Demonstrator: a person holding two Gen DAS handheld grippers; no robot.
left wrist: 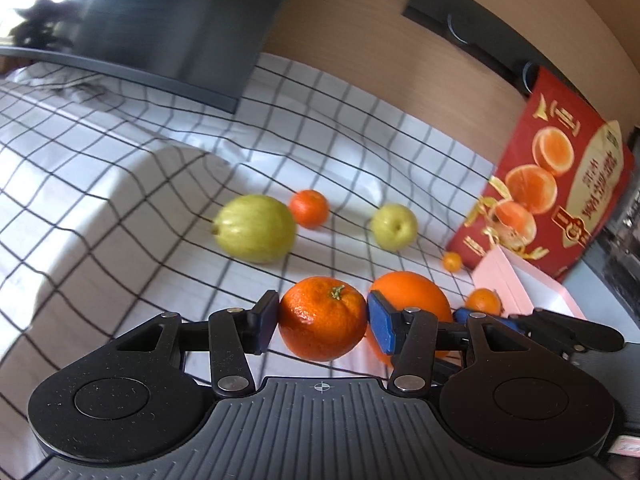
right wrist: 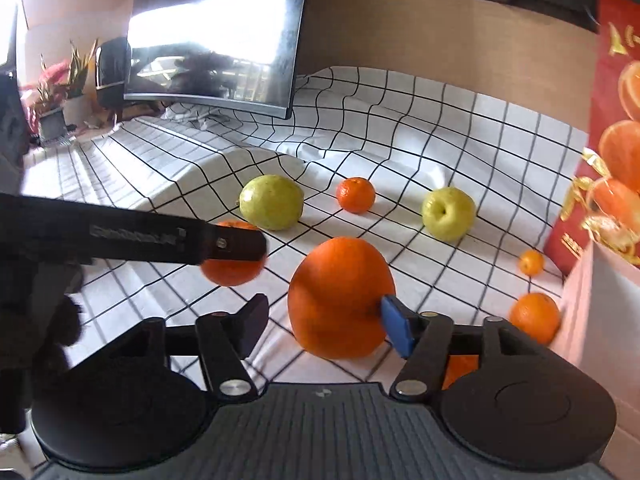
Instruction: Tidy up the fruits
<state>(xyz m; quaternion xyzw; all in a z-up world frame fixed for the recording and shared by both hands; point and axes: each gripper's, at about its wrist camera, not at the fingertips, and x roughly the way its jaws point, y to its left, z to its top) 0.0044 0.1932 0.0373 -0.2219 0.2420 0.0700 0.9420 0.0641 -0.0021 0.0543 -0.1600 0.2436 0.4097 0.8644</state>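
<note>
My left gripper (left wrist: 322, 320) is shut on a mandarin (left wrist: 322, 317) with a green stem, held just above the checked cloth (left wrist: 120, 168). In the right wrist view this mandarin (right wrist: 232, 266) shows partly behind the left gripper's finger. My right gripper (right wrist: 320, 322) stands open around a large orange (right wrist: 340, 298); its right pad touches the orange and the left pad is apart from it. The large orange also shows in the left wrist view (left wrist: 412, 296). Two green apples (right wrist: 271, 202) (right wrist: 449, 213) and a small mandarin (right wrist: 355, 195) lie farther back.
A red orange carton (left wrist: 548, 184) stands at the right with a pink box (right wrist: 600, 320) in front of it. Two small oranges (right wrist: 534, 316) (right wrist: 531, 263) lie by the pink box. A dark monitor (right wrist: 216, 40) stands at the back. The cloth humps up at the left.
</note>
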